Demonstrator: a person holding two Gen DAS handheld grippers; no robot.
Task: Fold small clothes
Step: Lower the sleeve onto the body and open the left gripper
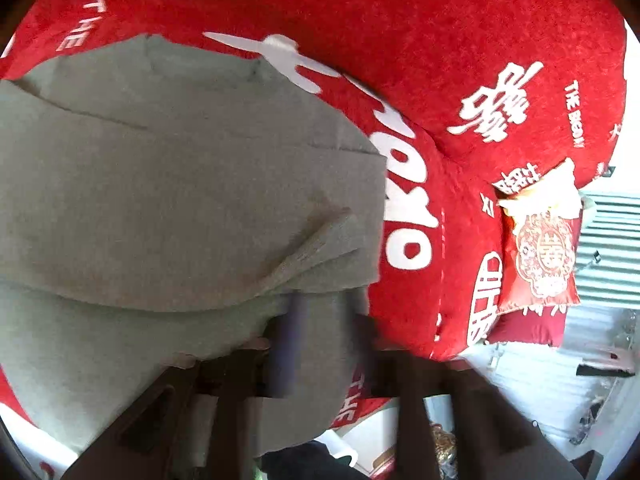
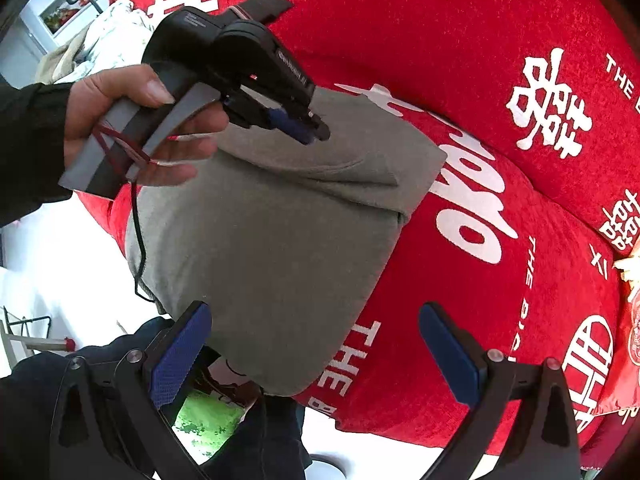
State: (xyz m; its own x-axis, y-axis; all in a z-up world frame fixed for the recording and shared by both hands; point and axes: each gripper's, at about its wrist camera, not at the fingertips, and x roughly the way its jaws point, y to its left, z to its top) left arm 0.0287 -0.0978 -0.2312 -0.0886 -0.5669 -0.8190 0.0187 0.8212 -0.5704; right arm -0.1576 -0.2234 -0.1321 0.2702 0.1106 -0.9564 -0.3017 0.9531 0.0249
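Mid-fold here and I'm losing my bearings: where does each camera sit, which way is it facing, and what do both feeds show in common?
Left wrist: sits on the left tool, looking steeply down along its blurred fingers, jaws apart, at the folded grey garment on the red blanket.
Right wrist: sits on the right tool, facing down over its open blue pads; it shows the person's left hand and dark sleeve holding the left tool at the garment's far edge.
Shared: the grey garment, the red blanket, the left tool.

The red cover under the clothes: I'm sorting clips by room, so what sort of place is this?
Probably a bedroom at home. The grey garment lies on a red bedspread printed with white characters, and a matching red cushion sits beside it.
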